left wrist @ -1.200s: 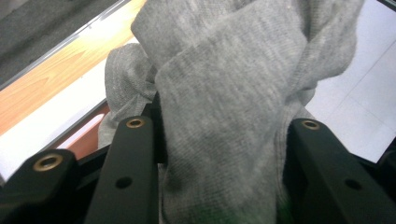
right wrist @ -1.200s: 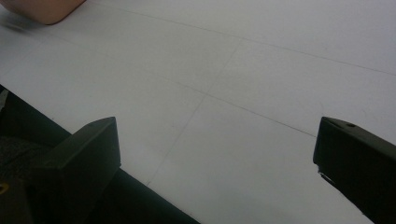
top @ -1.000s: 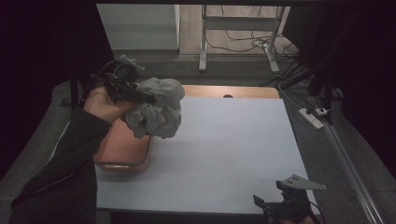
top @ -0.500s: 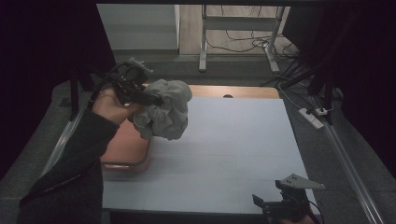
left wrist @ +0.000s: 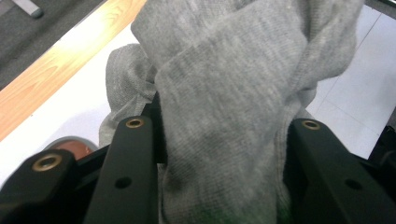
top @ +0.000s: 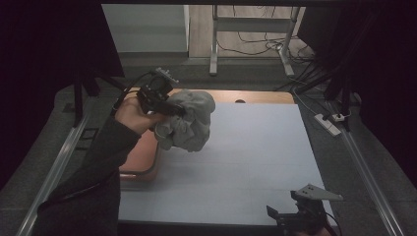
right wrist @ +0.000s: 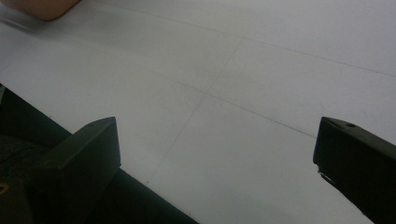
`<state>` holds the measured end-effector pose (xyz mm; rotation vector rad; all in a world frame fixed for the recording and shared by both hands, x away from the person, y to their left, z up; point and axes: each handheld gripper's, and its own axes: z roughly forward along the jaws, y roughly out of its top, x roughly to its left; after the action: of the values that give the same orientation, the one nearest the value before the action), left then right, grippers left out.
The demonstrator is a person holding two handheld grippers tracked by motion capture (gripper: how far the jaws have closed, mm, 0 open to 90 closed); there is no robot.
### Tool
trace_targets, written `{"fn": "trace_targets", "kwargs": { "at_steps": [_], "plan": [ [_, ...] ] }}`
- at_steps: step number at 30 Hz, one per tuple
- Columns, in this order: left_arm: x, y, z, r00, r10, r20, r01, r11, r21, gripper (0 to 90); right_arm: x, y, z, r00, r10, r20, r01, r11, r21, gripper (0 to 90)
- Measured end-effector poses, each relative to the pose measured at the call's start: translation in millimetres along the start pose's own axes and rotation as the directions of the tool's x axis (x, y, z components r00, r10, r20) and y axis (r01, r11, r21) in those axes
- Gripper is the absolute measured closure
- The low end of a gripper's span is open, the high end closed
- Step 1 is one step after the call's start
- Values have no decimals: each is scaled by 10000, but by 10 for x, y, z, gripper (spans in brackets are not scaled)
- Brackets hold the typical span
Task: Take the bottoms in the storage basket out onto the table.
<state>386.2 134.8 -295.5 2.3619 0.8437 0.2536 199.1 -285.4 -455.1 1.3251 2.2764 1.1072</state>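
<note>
While the left gripper [top: 173,109] clamps a bunched fold of the grey cloth [top: 189,120], the bundle hangs at 10 o'clock over the worktop [top: 255,157], beside the orange tray [top: 142,157] | handling: soft, light, floppy; best gripped at a thick gather | right gripper [top: 295,216]: jaws apart, empty, 5 o'clock | writing: none legible

I see open white mat [top: 246,162] between my grippers; only the orange tray [top: 142,160] at its left edge blocks a low pass.
</note>
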Motion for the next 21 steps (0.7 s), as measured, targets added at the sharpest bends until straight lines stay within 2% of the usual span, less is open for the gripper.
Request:
{"fn": "trace_targets", "kwargs": {
  "at_steps": [10, 21],
  "plan": [
    [-94, 71, 213, 9994, 286, 173, -288, 9995, 88, 593, -2, 1, 0, 10000, 13, -46, -13, 10000, -43, 8],
    [-146, 77, 441, 9989, 348, 318, -353, 9993, 142, 591, -4, -6, -10, 10000, 3, -34, -4, 10000, -77, 8]
  ]
}}
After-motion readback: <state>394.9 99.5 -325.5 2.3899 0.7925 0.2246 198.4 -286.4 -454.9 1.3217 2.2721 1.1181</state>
